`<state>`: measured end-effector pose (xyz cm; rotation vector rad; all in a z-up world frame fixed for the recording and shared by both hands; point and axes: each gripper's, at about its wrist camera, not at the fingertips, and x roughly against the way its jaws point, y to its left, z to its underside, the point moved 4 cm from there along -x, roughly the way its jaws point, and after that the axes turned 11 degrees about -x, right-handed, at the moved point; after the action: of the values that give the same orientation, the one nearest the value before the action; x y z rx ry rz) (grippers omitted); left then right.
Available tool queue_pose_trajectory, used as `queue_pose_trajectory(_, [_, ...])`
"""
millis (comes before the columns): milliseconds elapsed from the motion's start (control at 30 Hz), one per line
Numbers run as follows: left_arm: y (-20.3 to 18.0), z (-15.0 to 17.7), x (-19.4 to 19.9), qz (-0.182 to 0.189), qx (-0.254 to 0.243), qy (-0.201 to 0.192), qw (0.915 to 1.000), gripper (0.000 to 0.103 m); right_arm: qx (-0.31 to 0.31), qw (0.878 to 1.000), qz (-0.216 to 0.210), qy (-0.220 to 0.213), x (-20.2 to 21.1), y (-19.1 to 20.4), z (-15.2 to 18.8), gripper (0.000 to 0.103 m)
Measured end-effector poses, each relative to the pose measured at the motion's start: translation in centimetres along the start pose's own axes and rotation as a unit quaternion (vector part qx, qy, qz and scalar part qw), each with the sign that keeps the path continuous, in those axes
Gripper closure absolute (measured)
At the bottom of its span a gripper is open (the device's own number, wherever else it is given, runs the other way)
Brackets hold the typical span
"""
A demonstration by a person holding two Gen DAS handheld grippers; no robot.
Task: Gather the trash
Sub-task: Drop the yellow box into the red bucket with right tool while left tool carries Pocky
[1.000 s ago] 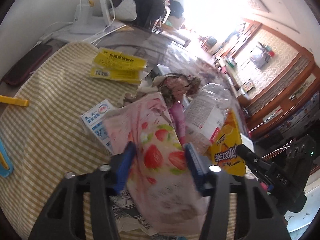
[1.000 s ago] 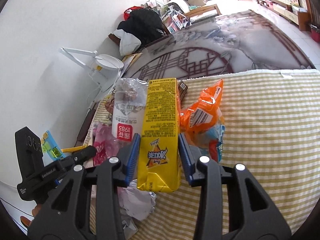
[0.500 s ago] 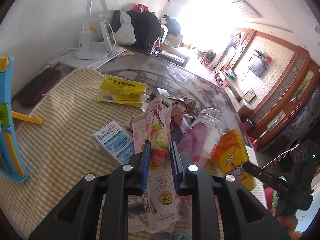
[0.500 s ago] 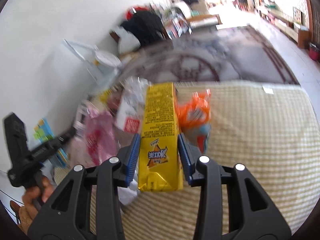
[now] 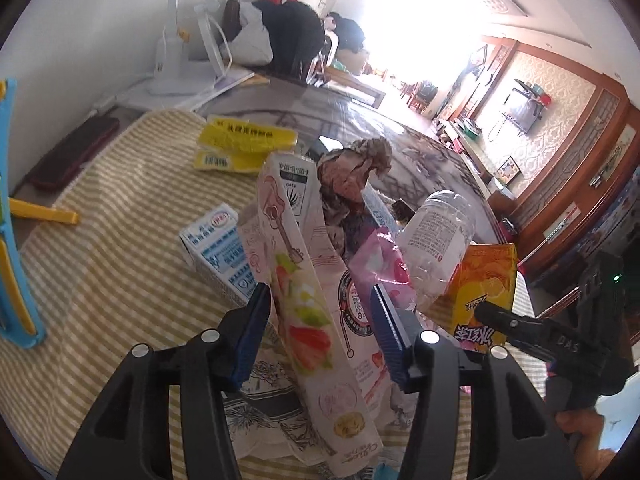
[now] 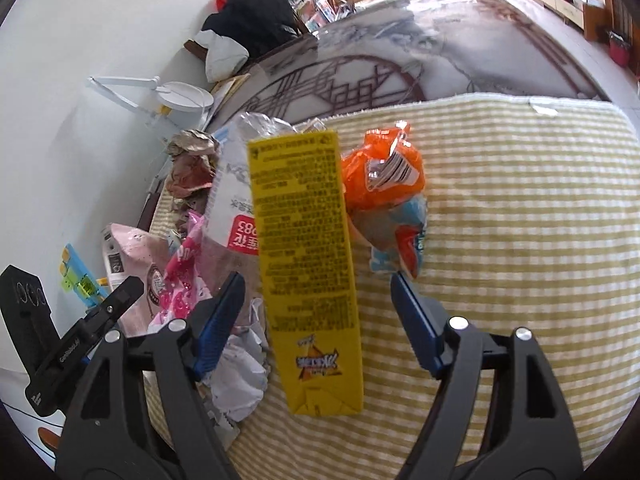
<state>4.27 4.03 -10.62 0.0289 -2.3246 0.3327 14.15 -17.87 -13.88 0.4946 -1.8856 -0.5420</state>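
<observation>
A heap of trash lies on a yellow-striped cloth [image 6: 520, 200]. My left gripper [image 5: 320, 320] is open around a pink strawberry wrapper [image 5: 304, 280] that stands loose between the jaws. My right gripper [image 6: 316, 312] is open around a yellow drink carton [image 6: 308, 264] that lies on the heap; the same carton shows in the left wrist view [image 5: 480, 288]. A clear plastic bottle [image 5: 436, 236], a crumpled brown paper [image 5: 352, 172], a pink bag [image 5: 380, 264] and an orange snack bag [image 6: 384, 176] lie in the heap.
A blue-and-white milk carton [image 5: 216, 248] and yellow boxes [image 5: 244, 144] lie on the cloth to the left. A yellow clip [image 5: 44, 214], a blue toy [image 5: 12, 240] and a dark case [image 5: 72, 152] sit at the left edge. A white desk lamp [image 6: 176, 96] stands by the wall.
Both grippers have opened. The left has let go of the pink wrapper and the right has let go of the yellow carton, which now rests on the heap.
</observation>
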Motion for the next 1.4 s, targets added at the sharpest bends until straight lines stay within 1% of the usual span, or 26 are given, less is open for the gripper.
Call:
queue_pose_trajectory(33, [0.2, 0.0, -0.3, 0.004, 0.005, 0.004, 1.0000, 0.062, 0.006, 1.000, 0.006, -0.002, -0.1, 0.2, 0.0, 0.057])
queue_pose_trajectory(67, [0.3, 0.1, -0.4, 0.010, 0.009, 0.006, 0.9999, 0.073, 0.010, 1.000, 0.008, -0.004, 0.0, 0.2, 0.0, 0.066])
queue_pose_trajectory(100, [0.4, 0.1, -0.3, 0.016, 0.013, 0.005, 0.9998, 0.074, 0.016, 1.000, 0.009, -0.011, 0.3, 0.4, 0.0, 0.066])
queue_pose_trajectory(133, [0.4, -0.1, -0.2, 0.016, 0.016, 0.000, 0.9997, 0.075, 0.024, 0.999, 0.010, -0.028, 1.0, 0.8, -0.2, 0.066])
queue_pose_trajectory(200, [0.4, -0.3, 0.5, 0.012, 0.013, -0.018, 0.9997, 0.075, 0.036, 0.998, 0.006, -0.051, 2.4, 1.3, -0.4, 0.067])
queue_pose_trajectory(333, [-0.8, -0.8, 3.1, -0.002, -0.013, -0.068, 0.9976, 0.076, 0.056, 0.994, -0.004, -0.097, 5.9, 2.1, -0.6, 0.067])
queue_pose_trajectory(400, [-1.6, -1.1, 4.2, -0.013, -0.029, -0.086, 0.9958, 0.076, 0.060, 0.992, -0.004, -0.115, 7.5, 1.8, -0.7, 0.067])
queue_pose_trajectory(500, [-3.0, -1.0, 5.4, -0.013, -0.041, -0.100, 0.9940, 0.076, 0.061, 0.988, 0.006, -0.143, 10.3, 0.3, -1.0, 0.067])
queue_pose_trajectory(600, [-5.4, 0.0, 6.1, -0.001, -0.054, -0.097, 0.9938, 0.076, 0.042, 0.984, 0.019, -0.171, 13.6, -2.9, -1.5, 0.067])
queue_pose_trajectory(667, [-7.5, 0.6, 5.9, 0.018, -0.059, -0.087, 0.9943, 0.076, 0.012, 0.980, 0.023, -0.195, 16.3, -5.6, -1.8, 0.067])
queue_pose_trajectory(700, [-9.2, 1.0, 5.7, 0.033, -0.065, -0.080, 0.9941, 0.076, -0.002, 0.977, 0.031, -0.210, 17.7, -7.1, -1.9, 0.067])
queue_pose_trajectory(800, [-12.9, 1.6, 5.1, 0.059, -0.094, -0.068, 0.9915, 0.076, -0.035, 0.959, 0.092, -0.265, 22.6, -12.1, -1.8, 0.067])
queue_pose_trajectory(833, [-15.0, 1.8, 5.1, 0.071, -0.109, -0.066, 0.9893, 0.076, -0.049, 0.950, 0.121, -0.284, 24.5, -14.2, -1.6, 0.067])
queue_pose_trajectory(900, [-18.1, 2.1, 5.1, 0.094, -0.129, -0.066, 0.9849, 0.076, -0.080, 0.937, 0.154, -0.302, 27.2, -17.8, -0.9, 0.067])
queue_pose_trajectory(967, [-21.0, 2.4, 5.0, 0.117, -0.145, -0.065, 0.9804, 0.076, -0.109, 0.930, 0.173, -0.307, 28.6, -20.7, -0.2, 0.067])
queue_pose_trajectory(1000, [-22.0, 2.5, 5.0, 0.127, -0.150, -0.063, 0.9785, 0.076, -0.124, 0.926, 0.183, -0.305, 29.0, -22.1, 0.2, 0.067])
queue_pose_trajectory(1033, [-23.9, 2.7, 4.8, 0.143, -0.157, -0.060, 0.9753, 0.076, -0.141, 0.924, 0.191, -0.301, 29.4, -23.7, 0.7, 0.067])
queue_pose_trajectory(1067, [-25.1, 2.8, 4.6, 0.155, -0.160, -0.058, 0.9732, 0.076, -0.153, 0.923, 0.194, -0.294, 29.5, -24.9, 1.0, 0.067])
queue_pose_trajectory(1133, [-28.6, 3.2, 4.0, 0.191, -0.167, -0.048, 0.9661, 0.076, -0.178, 0.920, 0.202, -0.285, 29.6, -26.7, 1.8, 0.067])
queue_pose_trajectory(1167, [-29.9, 3.3, 3.8, 0.204, -0.169, -0.044, 0.9633, 0.076, -0.188, 0.916, 0.205, -0.288, 29.7, -27.4, 2.0, 0.066])
queue_pose_trajectory(1200, [-31.0, 3.4, 3.5, 0.214, -0.172, -0.040, 0.9607, 0.076, -0.200, 0.911, 0.204, -0.298, 30.3, -27.9, 2.3, 0.060])
queue_pose_trajectory(1233, [-32.5, 3.5, 3.2, 0.228, -0.178, -0.036, 0.9566, 0.076, -0.208, 0.906, 0.202, -0.309, 31.0, -28.3, 2.4, 0.046])
queue_pose_trajectory(1267, [-33.9, 3.7, 2.8, 0.240, -0.185, -0.030, 0.9524, 0.076, -0.218, 0.898, 0.202, -0.324, 31.8, -28.9, 2.6, 0.037])
queue_pose_trajectory(1300, [-35.2, 4.1, 2.4, 0.252, -0.192, -0.023, 0.9483, 0.076, -0.229, 0.886, 0.207, -0.347, 32.8, -29.0, 2.9, 0.025])
queue_pose_trajectory(1333, [-36.2, 4.3, 2.0, 0.261, -0.196, -0.018, 0.9451, 0.076, -0.236, 0.878, 0.209, -0.360, 33.3, -29.2, 3.0, 0.020])
queue_pose_trajectory(1400, [-38.8, 5.0, 1.2, 0.281, -0.206, -0.002, 0.9372, 0.076, -0.253, 0.862, 0.206, -0.389, 34.6, -29.7, 3.6, 0.017])
